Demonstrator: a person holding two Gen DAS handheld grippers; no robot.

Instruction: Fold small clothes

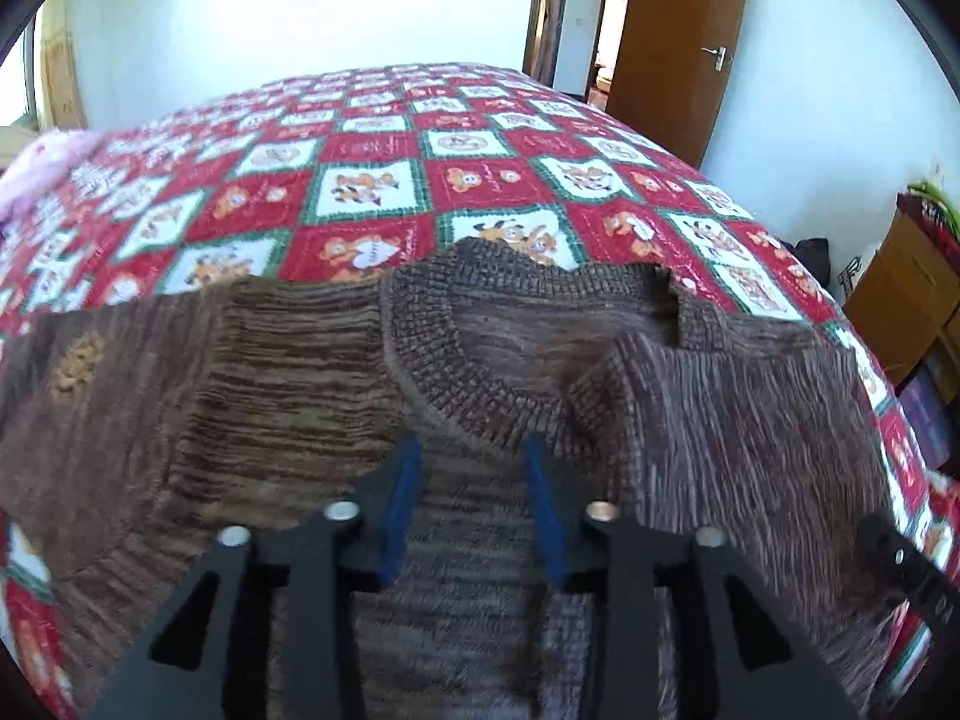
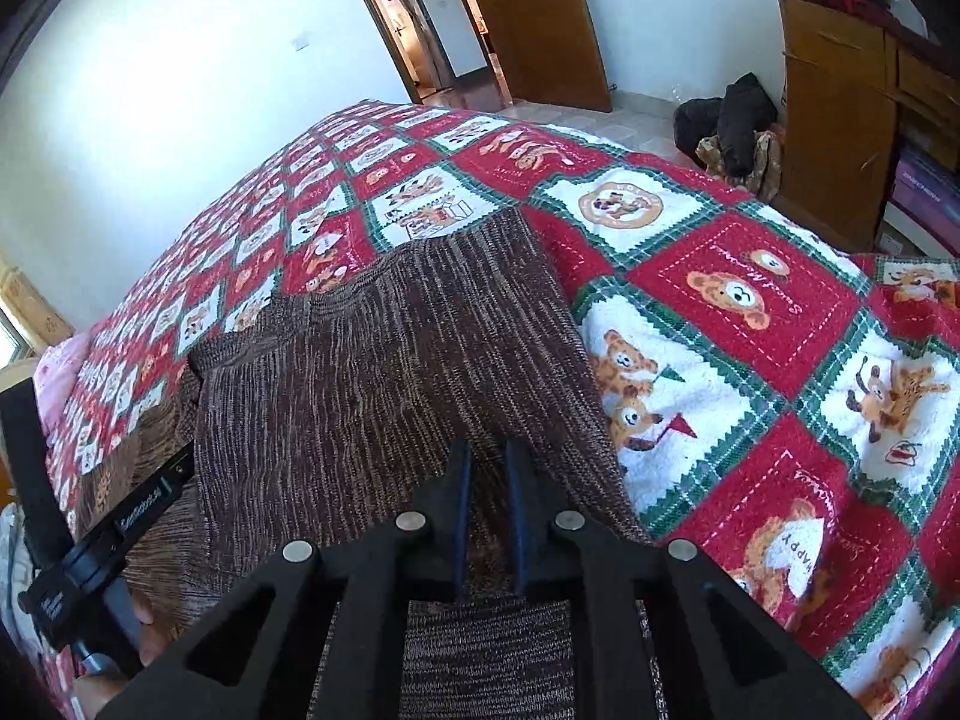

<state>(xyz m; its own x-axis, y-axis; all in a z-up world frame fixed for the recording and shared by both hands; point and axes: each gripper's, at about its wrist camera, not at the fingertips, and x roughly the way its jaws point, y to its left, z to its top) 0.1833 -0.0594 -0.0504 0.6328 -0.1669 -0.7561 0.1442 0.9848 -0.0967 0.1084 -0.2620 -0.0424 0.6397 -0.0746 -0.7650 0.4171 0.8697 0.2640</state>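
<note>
A brown knit sweater (image 1: 270,360) lies spread on a bed with a red, white and green bear-print quilt (image 1: 480,180). Its ribbed collar (image 1: 432,324) faces away from me. My left gripper (image 1: 472,450) hovers just below the collar, its blue pads well apart and the knit lying loose under the gap. In the right wrist view, my right gripper (image 2: 486,459) sits near the sweater's (image 2: 360,372) right edge, pads close together with a ridge of knit pinched between them. The left tool (image 2: 120,528) and the hand holding it show at the lower left.
The quilt (image 2: 750,300) stretches far beyond the sweater and to its right. A wooden cabinet (image 2: 840,120) with folded clothes on top stands to the right of the bed, with dark bags (image 2: 732,120) on the floor. A brown door (image 1: 678,48) is behind, and pink bedding (image 1: 36,174) lies far left.
</note>
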